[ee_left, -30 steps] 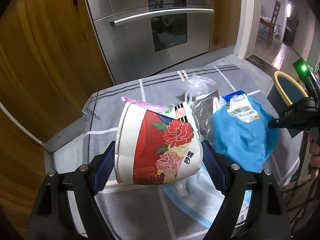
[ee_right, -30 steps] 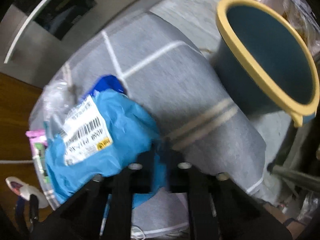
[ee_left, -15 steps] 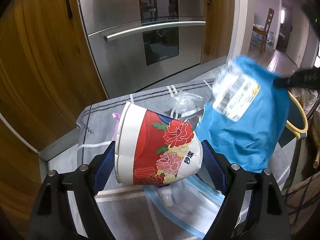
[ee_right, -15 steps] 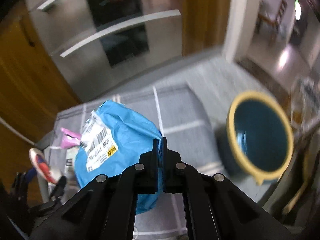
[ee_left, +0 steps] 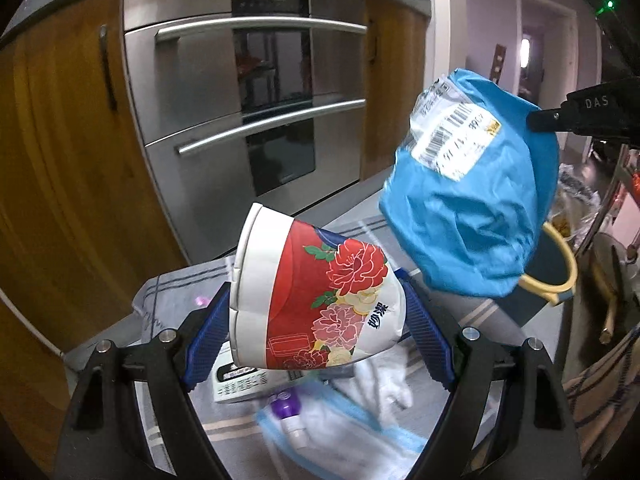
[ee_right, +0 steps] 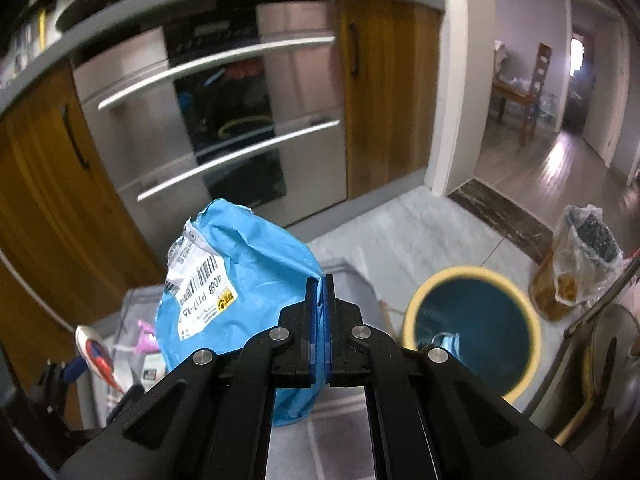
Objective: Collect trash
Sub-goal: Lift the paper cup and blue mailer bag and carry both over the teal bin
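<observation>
My left gripper (ee_left: 316, 316) is shut on a crushed paper cup (ee_left: 312, 300), red and white with a flower print, held sideways above the grey cloth. A blue plastic mailer bag (ee_right: 236, 296) with a barcode label hangs in the air, pinched at its edge by my shut right gripper (ee_right: 319, 284). In the left wrist view the same blue mailer bag (ee_left: 472, 208) hangs at the upper right from the right gripper (ee_left: 536, 118). A dark blue bin with a yellow rim (ee_right: 472, 328) stands on the floor to the right, with something pale inside.
On the grey striped cloth (ee_left: 168, 292) lie a blue face mask (ee_left: 344, 436), a small purple-capped tube (ee_left: 290, 420), a white packet (ee_left: 240, 384) and a pink wrapper (ee_right: 146, 338). Steel oven drawers (ee_right: 224, 120) and wooden cabinets stand behind. A plastic bag (ee_right: 580, 256) sits on the floor at right.
The right gripper has lifted the blue mailer bag off the cloth into the air. The left gripper has risen with the paper cup still between its pads.
</observation>
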Motion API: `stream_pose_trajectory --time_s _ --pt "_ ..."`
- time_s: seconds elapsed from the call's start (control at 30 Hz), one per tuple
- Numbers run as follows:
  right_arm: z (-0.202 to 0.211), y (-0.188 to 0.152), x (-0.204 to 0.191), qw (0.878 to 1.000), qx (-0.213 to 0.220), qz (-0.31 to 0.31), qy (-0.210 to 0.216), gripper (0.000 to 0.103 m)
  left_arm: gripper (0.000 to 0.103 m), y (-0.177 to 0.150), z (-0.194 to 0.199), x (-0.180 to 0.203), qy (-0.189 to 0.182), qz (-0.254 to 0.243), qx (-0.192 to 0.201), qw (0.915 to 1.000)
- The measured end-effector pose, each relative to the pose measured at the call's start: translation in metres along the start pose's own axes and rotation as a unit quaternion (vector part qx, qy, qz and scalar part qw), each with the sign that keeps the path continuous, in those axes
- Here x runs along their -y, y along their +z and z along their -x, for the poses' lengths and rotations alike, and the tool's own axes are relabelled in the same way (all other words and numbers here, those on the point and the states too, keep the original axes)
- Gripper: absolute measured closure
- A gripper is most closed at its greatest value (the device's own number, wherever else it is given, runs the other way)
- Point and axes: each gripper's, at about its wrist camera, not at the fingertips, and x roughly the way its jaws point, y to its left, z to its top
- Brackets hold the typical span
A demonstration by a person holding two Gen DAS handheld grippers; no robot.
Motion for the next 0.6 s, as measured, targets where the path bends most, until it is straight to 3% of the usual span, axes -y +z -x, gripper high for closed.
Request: stream_pose_trajectory --time_s 0.23,0.6 --pt "0.011 0.008 0.039 1.000 0.016 -0.026 -0.005 0.100 0.022 0.016 0.003 0.036 -0.024 -0.029 0.021 0.9991" --pt "0.010 0.019 0.091 0.998 0.033 -0.048 -0.036 0.100 0.022 0.036 -0.014 0.094 -0.080 -0.062 0.012 0.9948"
